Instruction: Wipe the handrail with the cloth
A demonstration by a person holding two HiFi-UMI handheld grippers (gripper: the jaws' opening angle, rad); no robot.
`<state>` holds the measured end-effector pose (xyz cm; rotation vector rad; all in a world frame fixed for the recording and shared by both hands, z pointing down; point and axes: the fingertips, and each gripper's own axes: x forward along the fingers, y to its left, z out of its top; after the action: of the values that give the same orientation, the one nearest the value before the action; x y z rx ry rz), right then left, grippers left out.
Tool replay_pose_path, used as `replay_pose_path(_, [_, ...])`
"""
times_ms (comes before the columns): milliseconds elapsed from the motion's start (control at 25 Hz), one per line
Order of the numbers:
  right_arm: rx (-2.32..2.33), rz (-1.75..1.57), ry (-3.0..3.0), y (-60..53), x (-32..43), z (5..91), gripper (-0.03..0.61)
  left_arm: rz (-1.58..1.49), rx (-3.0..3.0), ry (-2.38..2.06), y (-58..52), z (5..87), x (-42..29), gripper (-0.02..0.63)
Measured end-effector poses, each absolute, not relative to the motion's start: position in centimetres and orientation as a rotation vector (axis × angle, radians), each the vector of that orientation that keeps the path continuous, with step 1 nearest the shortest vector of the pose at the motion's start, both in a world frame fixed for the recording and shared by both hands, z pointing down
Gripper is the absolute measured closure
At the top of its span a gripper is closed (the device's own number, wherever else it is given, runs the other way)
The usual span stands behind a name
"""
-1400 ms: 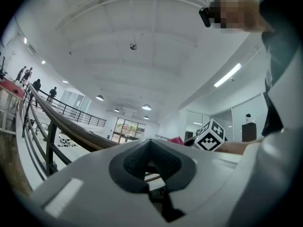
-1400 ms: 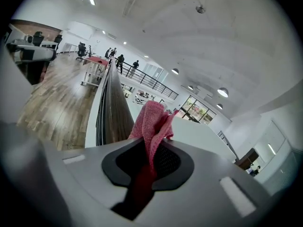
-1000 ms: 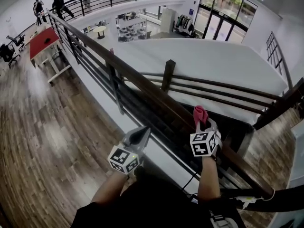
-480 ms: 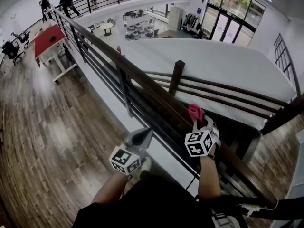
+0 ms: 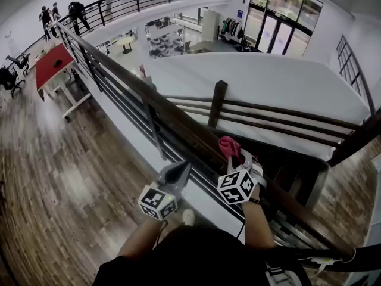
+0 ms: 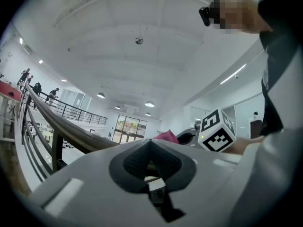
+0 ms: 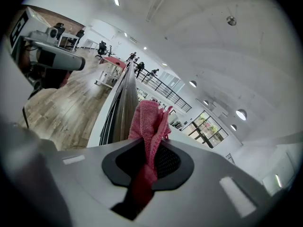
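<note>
My right tongs (image 5: 236,159) pinch the pink cloth (image 5: 228,144); the cloth lies against the top of the dark wooden handrail (image 5: 143,94), near the post (image 5: 216,103); my left tongs (image 5: 178,170) are pressed together on nothing, hovering beside the handrail, over the floor (image 5: 53,159).

Open-plan office mezzanine, red desk (image 5: 55,57), office chair (image 5: 8,76), wood floor (image 5: 53,171), long handrail (image 5: 149,99), glass doors (image 5: 280,24).
</note>
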<state>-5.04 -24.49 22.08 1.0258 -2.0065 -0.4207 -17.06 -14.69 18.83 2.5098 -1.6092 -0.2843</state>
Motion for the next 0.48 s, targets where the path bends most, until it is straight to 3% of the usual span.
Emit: replay_pose_path(480, [0.978,-0.356,-2.052,-24.7,-8.8,22.6,0.537,-0.252,2.562,-1.551,-18.7,18.5,-18.7,0.614])
